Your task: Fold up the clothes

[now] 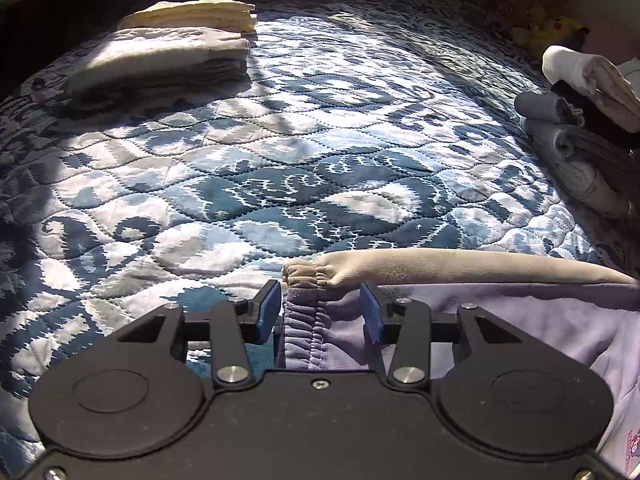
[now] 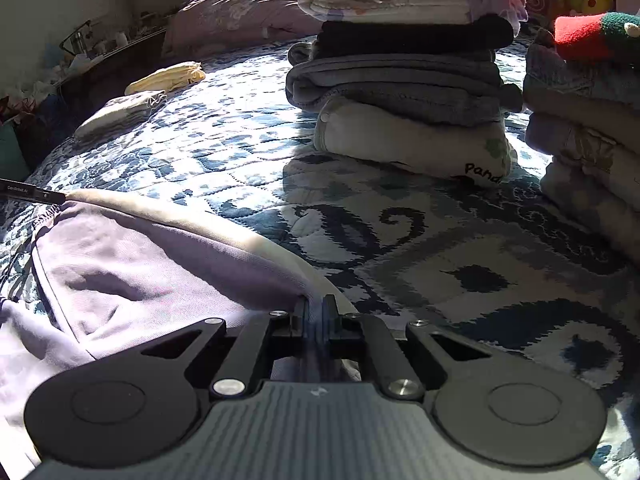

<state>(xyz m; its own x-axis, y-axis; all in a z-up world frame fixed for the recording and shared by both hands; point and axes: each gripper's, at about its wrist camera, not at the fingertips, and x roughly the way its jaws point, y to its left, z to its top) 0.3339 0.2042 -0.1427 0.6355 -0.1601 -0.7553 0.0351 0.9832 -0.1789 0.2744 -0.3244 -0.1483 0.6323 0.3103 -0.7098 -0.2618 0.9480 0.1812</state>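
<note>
Nearest the left wrist camera, the left gripper (image 1: 320,304) hovers with its blue-padded fingers (image 1: 270,306) spread apart on either side of the gathered, ribbed elastic waistband (image 1: 302,320) of the lavender garment (image 1: 520,320); the pads are not touching the cloth. This soft, fleecy garment lies on the near part of the bed, its upper fold turned over in a smooth rounded roll with sunlight across it. On the right, the right gripper (image 2: 316,312) is pressed together, pinching the garment's folded edge. Beneath lies a quilted bedspread (image 1: 320,140), stitched in scalloped lines, blue and white, dappled with sun and shadow. Far left sit two flat folded piles, one grey-white (image 1: 160,60) and one cream (image 1: 192,14). Farther right stands a tall stack of folded clothes (image 2: 404,72), with another stack (image 2: 588,120) at the right edge. A pillow (image 2: 240,12) lies at the bed's far end.
</note>
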